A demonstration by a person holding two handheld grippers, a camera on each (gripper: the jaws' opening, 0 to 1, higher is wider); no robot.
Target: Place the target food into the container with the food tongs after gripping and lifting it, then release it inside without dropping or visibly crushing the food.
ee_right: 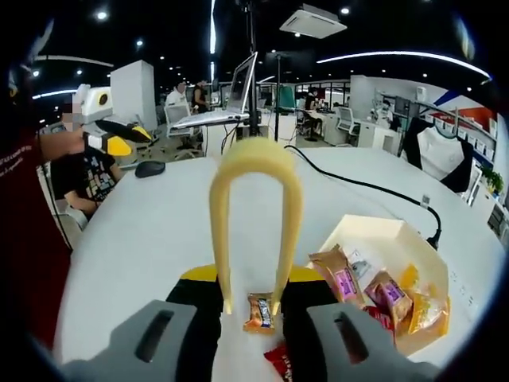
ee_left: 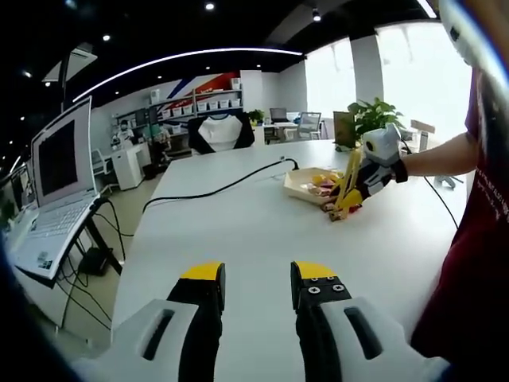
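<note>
My right claw (ee_right: 253, 306) is clamped around one pair of yellow food tongs (ee_right: 254, 207), whose looped spring end points away from me while the two tips near the claw pinch a small orange-brown snack packet (ee_right: 260, 312); its print is too small for me to read. The packet sits between the tong tips just above the white counter (ee_right: 143, 239), beside the cream container (ee_right: 382, 239), not inside it. In that container I count roughly five wrapped snacks: a tan-and-purple packet (ee_right: 338, 274), a pink-purple one (ee_right: 387, 292), yellow ones toward the far corner and a red one near the edge; none of their labels is legible. One more red packet (ee_right: 280, 360) lies on the counter just by my claw. My left claw (ee_left: 257, 282) holds nothing, its yellow-tipped jaws parted with bare counter between them, well apart from the container (ee_left: 306, 185). From the left gripper view I see my right claw (ee_left: 350, 195) with the tongs (ee_left: 350, 179) at the container's edge. A black cable (ee_left: 215, 189) crosses the counter, and one open laptop (ee_left: 56, 179) stands on a stand off to the side.
</note>
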